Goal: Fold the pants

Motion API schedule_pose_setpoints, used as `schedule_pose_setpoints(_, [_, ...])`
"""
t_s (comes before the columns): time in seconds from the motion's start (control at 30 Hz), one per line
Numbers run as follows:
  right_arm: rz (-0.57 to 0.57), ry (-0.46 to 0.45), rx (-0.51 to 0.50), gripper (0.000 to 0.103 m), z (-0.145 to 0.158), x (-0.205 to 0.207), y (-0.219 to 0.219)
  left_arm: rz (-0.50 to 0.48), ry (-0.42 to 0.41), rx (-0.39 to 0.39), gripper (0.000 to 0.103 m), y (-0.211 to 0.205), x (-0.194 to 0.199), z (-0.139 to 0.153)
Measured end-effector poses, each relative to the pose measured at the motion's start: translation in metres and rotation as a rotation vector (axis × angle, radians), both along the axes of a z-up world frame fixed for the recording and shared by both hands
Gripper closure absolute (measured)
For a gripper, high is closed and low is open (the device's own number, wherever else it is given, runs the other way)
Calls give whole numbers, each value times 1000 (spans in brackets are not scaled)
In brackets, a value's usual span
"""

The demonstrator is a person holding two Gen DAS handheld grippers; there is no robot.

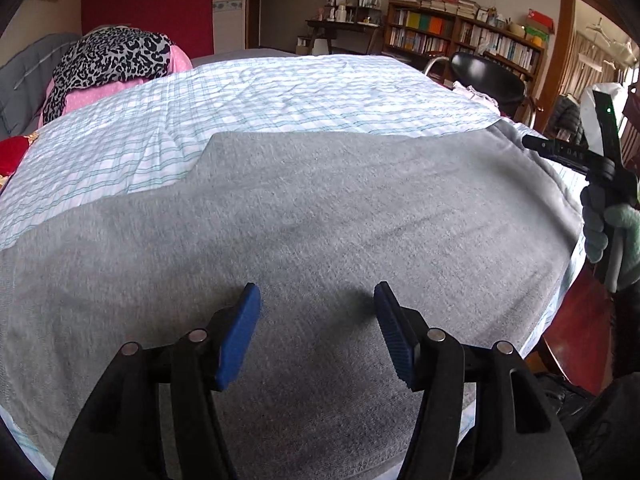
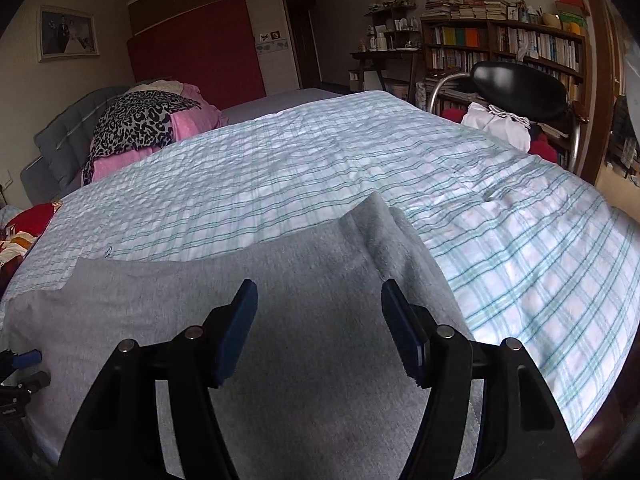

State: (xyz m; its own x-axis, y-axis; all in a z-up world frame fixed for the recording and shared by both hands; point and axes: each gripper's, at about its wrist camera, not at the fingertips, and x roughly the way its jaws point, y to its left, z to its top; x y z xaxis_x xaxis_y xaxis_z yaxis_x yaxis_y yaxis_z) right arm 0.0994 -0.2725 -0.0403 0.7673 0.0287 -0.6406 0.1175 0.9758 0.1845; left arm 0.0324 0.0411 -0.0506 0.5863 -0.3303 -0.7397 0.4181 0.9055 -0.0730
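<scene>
A bed (image 2: pixel 520 248) with a white and green plaid cover fills both views. Grey pants (image 1: pixel 320 216) lie flat on its near part, one folded edge raised at the far right in the right wrist view. The left gripper (image 1: pixel 316 332) hangs spread above the pants, pinching nothing. The right gripper (image 2: pixel 318 332) is likewise spread and empty above the fabric.

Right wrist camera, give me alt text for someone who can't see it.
Grey pants lie spread flat on a bed with a white and teal checked cover. The right gripper hovers over them, blue pads apart with nothing between. Behind the bed stand a black chair and a bookshelf.
</scene>
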Motion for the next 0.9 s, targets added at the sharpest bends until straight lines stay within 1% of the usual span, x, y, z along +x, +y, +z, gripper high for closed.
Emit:
schedule_pose_setpoints(0.13, [-17, 114, -46, 37, -18, 39, -8, -10, -12, -3, 40, 4, -4, -7])
schedule_pose_setpoints(0.2, [-22, 120, -5, 37, -23, 49, -21, -19, -18, -4, 39, 4, -5, -9])
schedule_pose_setpoints(0.27, [-57, 119, -38, 40, -27, 54, -28, -28, -25, -7, 37, 5, -6, -11])
schedule_pose_setpoints(0.3, [-59, 122, -32, 40, -30, 55, -30, -33, -29, -10, 35, 5, -6, -11])
schedule_pose_setpoints(0.43, [-57, 122, -99, 39, -34, 56, -22, -45, -40, -16, 30, 4, -6, -13])
schedule_pose_setpoints(0.53, [-55, 112, -80, 39, -34, 53, -26, -44, -38, -17, 30, 4, -6, -13])
schedule_pose_setpoints(0.67, [-70, 60, -63, 39, -26, 36, -23, -29, -18, -24, 28, 3, -2, -9])
schedule_pose_setpoints(0.73, [-82, 13, -72, 35, -19, 17, -18, -22, -10, -33, 25, 0, -2, -5])
schedule_pose_setpoints(0.8, [-100, -39, -87, 28, -14, -6, -15, -28, -13, -37, 24, -4, -2, -2])
schedule_pose_setpoints(0.9, [-138, -80, -74, 27, -15, -40, -19, -51, -21, -36, 24, -17, -1, 4])
